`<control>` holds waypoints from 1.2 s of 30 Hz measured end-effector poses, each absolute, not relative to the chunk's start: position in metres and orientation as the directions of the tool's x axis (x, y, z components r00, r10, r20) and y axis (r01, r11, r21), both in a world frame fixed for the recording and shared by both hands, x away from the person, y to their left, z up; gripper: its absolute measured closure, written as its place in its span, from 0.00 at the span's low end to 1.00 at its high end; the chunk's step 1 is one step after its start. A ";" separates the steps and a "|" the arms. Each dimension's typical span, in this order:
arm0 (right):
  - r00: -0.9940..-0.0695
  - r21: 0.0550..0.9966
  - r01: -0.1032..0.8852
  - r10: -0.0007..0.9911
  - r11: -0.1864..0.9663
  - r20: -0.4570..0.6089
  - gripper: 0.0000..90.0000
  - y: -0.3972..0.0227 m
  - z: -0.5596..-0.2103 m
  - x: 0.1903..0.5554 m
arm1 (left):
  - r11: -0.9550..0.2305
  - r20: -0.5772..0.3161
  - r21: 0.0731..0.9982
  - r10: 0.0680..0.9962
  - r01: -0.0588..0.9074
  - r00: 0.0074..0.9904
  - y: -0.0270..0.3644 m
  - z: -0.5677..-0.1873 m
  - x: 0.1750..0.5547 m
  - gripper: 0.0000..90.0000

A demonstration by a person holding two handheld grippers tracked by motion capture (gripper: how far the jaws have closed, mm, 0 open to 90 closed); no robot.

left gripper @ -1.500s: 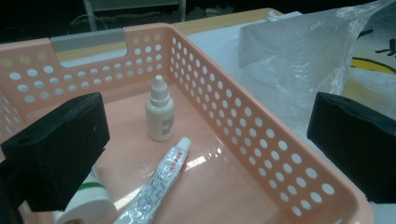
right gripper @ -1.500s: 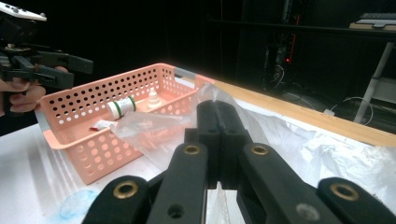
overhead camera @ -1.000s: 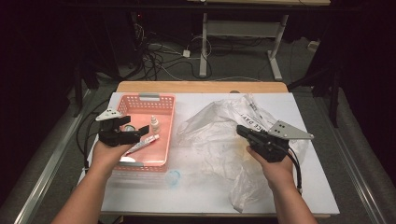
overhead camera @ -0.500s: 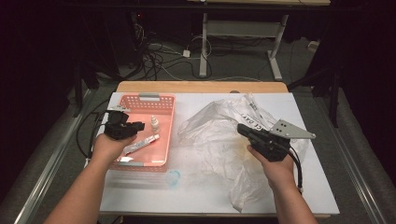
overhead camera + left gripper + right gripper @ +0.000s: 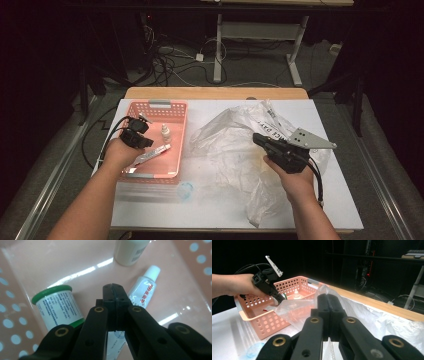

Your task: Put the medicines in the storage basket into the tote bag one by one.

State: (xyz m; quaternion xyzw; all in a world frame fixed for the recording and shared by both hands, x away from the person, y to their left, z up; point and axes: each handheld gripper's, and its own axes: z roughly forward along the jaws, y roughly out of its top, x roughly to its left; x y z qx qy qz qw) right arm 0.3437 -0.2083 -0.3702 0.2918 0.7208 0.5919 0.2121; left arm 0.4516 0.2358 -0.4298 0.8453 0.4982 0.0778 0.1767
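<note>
A glossy pink plastic basket [image 5: 175, 112], a crinkled clear plastic bag [image 5: 235, 135] and a matt white tabletop [image 5: 340, 200] edged in wood are seen.

The plastic bag [image 5: 260, 135] bears black letters reading roughly "NICE DAY"; print on the jar [image 5: 58, 306] and tube [image 5: 143, 291] is illegible.

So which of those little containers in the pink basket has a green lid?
The round jar lying on its side left of the tongs; the tube has a white cap.
</note>
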 end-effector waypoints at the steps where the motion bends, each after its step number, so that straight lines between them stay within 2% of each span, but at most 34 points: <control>1: -0.740 0.977 0.171 0.671 0.129 0.040 1.00 -0.208 -0.370 0.344 | -0.442 -0.046 0.364 0.870 0.820 0.490 0.236 -0.431 0.452 0.99; 7: -0.740 0.976 0.173 0.672 0.131 0.040 1.00 -0.207 -0.370 0.343 | -0.474 -0.039 0.274 0.864 0.837 0.502 0.235 -0.438 0.457 0.99; 20: -0.738 0.978 0.165 0.674 0.128 0.036 1.00 -0.209 -0.368 0.342 | -0.545 -0.107 0.220 0.811 0.809 0.575 0.216 -0.442 0.452 0.98; 24: -0.738 0.978 0.165 0.674 0.129 0.036 1.00 -0.209 -0.368 0.342 | -0.546 -0.093 0.237 0.811 0.803 0.578 0.212 -0.439 0.450 0.98; 30: -0.738 0.978 0.166 0.674 0.130 0.035 1.00 -0.209 -0.368 0.342 | -0.527 -0.069 0.355 0.809 0.772 0.584 0.212 -0.420 0.445 0.98; 32: -0.737 0.978 0.166 0.675 0.130 0.035 1.00 -0.209 -0.368 0.342 | -0.524 -0.081 0.382 0.801 0.761 0.593 0.210 -0.414 0.442 0.86; 34: -0.738 0.978 0.166 0.674 0.128 0.037 1.00 -0.208 -0.368 0.342 | -0.530 -0.075 0.397 0.795 0.749 0.602 0.206 -0.413 0.440 0.83; 36: -0.737 0.978 0.165 0.675 0.127 0.036 1.00 -0.208 -0.368 0.341 | -0.536 -0.063 0.399 0.794 0.744 0.605 0.203 -0.414 0.439 0.66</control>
